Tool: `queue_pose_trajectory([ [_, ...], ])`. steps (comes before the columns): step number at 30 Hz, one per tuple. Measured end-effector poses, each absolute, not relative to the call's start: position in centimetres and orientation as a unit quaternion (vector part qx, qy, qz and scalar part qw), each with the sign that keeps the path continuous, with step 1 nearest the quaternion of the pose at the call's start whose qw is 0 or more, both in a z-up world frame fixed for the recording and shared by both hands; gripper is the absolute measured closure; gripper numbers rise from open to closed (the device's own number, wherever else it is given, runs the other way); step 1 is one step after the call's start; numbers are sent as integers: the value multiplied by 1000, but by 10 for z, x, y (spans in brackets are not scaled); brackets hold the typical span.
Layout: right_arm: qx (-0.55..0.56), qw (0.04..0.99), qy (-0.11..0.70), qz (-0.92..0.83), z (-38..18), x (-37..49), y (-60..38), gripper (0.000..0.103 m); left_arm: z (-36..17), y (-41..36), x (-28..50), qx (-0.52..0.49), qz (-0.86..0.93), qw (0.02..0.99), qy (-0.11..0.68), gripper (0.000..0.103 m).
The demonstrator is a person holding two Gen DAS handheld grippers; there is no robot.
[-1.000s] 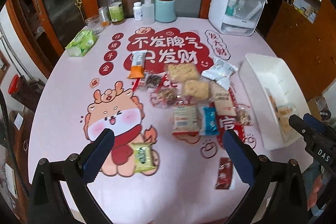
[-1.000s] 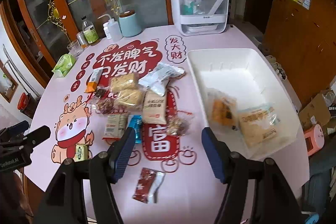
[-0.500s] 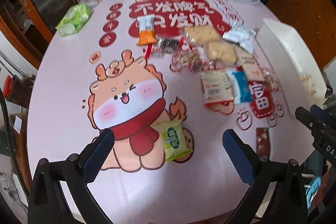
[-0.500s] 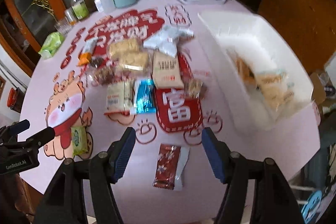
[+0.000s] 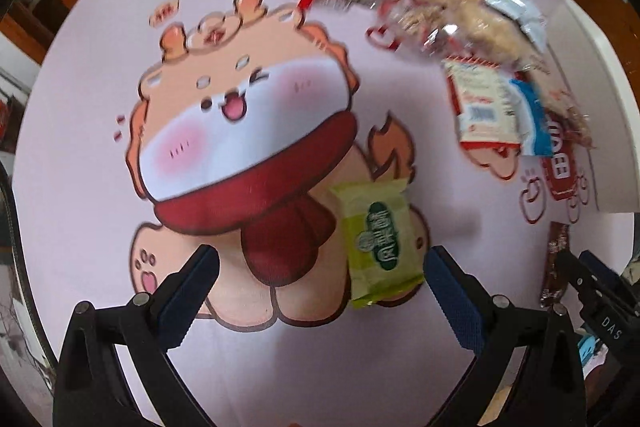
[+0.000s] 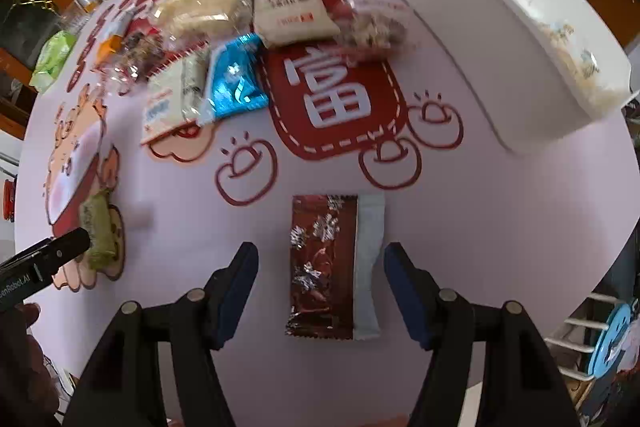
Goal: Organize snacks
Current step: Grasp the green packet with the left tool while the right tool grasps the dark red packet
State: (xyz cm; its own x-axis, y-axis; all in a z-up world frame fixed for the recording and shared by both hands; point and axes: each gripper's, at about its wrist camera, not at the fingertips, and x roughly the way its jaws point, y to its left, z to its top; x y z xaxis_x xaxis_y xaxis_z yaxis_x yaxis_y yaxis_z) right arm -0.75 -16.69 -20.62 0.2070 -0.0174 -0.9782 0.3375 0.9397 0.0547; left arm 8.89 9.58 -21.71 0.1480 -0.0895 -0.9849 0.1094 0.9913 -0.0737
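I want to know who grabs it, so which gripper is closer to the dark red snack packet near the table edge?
Right. The right gripper is open, its fingers either side of the dark red packet. The left gripper is farther off, open around the green packet.

Close wrist views (shared table (image 5: 100, 155))

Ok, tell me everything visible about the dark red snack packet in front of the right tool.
The dark red snack packet is a flat, glossy foil wrapper with silvery print and a pale grey strip along its right edge. It lies flat and sealed on the pink tablecloth, lengthwise between the open fingers of the right tool, which do not touch it.
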Motion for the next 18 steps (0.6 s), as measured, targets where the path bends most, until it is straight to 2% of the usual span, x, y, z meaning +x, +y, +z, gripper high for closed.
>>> queue_pose_trajectory([
  [11, 101, 767, 623, -121, -216, -15, -162, 37, -236, 89, 89, -29, -72, 741, 667, 5],
  [16, 86, 767, 624, -122, -216, -14, -161, 37, -239, 75, 90, -16, -69, 739, 670, 5],
  [18, 82, 770, 621, -121, -216, -15, -158, 37, -241, 71, 91, -15, -64, 737, 673, 9],
])
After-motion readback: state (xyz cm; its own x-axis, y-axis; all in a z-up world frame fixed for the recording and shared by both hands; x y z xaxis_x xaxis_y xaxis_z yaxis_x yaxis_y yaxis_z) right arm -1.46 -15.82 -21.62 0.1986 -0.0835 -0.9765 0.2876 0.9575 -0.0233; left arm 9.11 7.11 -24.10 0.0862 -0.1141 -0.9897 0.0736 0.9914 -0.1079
